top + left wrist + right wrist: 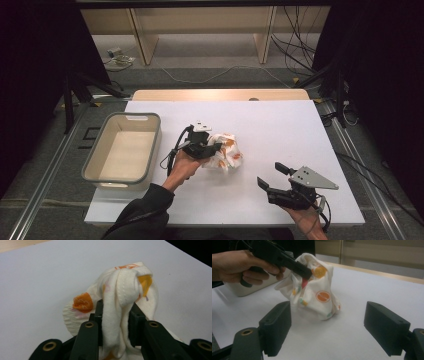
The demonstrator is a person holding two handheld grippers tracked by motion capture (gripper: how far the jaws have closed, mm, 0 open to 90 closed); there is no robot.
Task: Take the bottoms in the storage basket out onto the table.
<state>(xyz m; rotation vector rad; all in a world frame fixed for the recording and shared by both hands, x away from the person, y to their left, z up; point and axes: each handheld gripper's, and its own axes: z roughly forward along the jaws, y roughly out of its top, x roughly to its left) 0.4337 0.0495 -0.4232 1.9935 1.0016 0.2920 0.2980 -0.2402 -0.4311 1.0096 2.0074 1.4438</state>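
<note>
A white cloth with orange and yellow prints (226, 152) is bunched up near the middle of the white table. My left gripper (211, 148) is shut on a fold of it; in the left gripper view the cloth (117, 297) stands pinched between the two black jaws, and my left gripper (115, 315) grips its hemmed edge. The right gripper view shows the cloth (317, 292) lifted into a peak by the left gripper (303, 271). My right gripper (270, 176) hovers open at the front right, apart from the cloth, its pads (277, 325) wide apart.
A grey-rimmed beige tub (95, 165) stands at the table's left edge, with nothing in it. Bare white tabletop (280, 125) lies behind and to the right of the cloth. Cables run on the floor beyond the table.
</note>
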